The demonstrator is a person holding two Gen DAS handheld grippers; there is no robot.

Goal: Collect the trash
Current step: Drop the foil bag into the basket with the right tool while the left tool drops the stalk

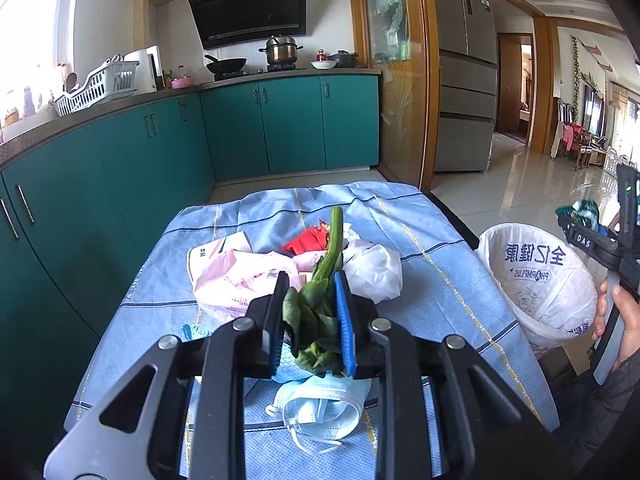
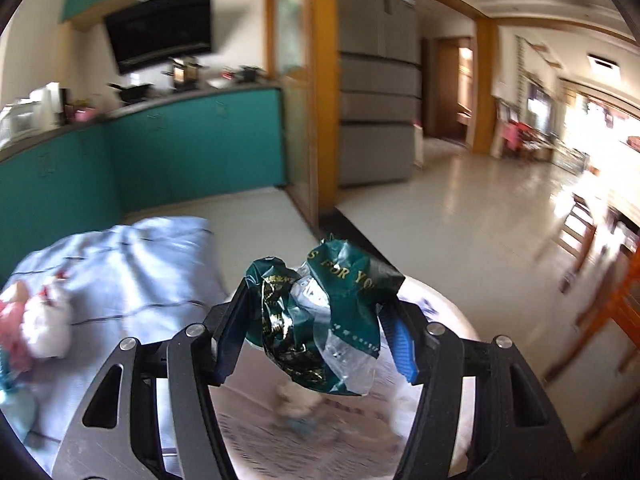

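Observation:
My left gripper (image 1: 311,280) is shut on a wilted green vegetable stalk (image 1: 320,304), held above the blue cloth-covered table (image 1: 424,280). Under and beyond it lie a pink plastic bag (image 1: 236,280), a red wrapper (image 1: 306,242), a crumpled white bag (image 1: 372,268) and a light blue face mask (image 1: 320,404). My right gripper (image 2: 318,292) is shut on a crumpled dark green wrapper (image 2: 320,320), which hangs over the open bin lined with a white printed bag (image 1: 536,280). In the left wrist view the right gripper (image 1: 588,224) shows at the right edge, held by a hand (image 1: 620,320).
Teal kitchen cabinets (image 1: 160,148) run along the left and back, with a stove, pots and a dish rack on the counter. A grey fridge (image 1: 464,80) stands behind a wooden door frame. Tiled floor (image 2: 460,220) extends right toward wooden chairs (image 2: 600,280).

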